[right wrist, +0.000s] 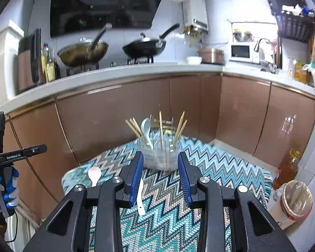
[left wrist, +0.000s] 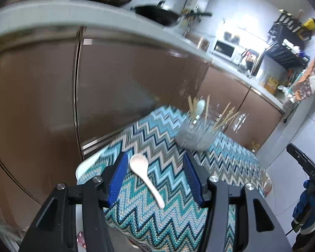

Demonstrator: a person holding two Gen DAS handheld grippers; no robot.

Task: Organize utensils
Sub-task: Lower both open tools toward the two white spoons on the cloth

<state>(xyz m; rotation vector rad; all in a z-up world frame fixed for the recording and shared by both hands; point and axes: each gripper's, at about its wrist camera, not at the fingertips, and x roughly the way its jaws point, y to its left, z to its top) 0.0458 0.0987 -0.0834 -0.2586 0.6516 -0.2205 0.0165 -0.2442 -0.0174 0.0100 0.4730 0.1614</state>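
While the left gripper (left wrist: 155, 174) hovers with fingers apart and empty over a white ceramic spoon (left wrist: 146, 177) on the zigzag-clothed table (left wrist: 157, 134), the right gripper (right wrist: 160, 176), fingers narrower and empty, faces a clear utensil holder (right wrist: 158, 153) of chopsticks (right wrist: 161, 129), a second spoon (right wrist: 141, 197) beneath.

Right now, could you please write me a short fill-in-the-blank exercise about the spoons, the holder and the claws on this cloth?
1. The white spoon lies between the open jaws of the ____ claw.
2. The clear holder stands on a ____-patterned cloth.
3. Besides a spoon, the holder contains wooden ____.
4. Nothing is gripped by the right claw; its jaws are ____.

Missing words: left; zigzag; chopsticks; open
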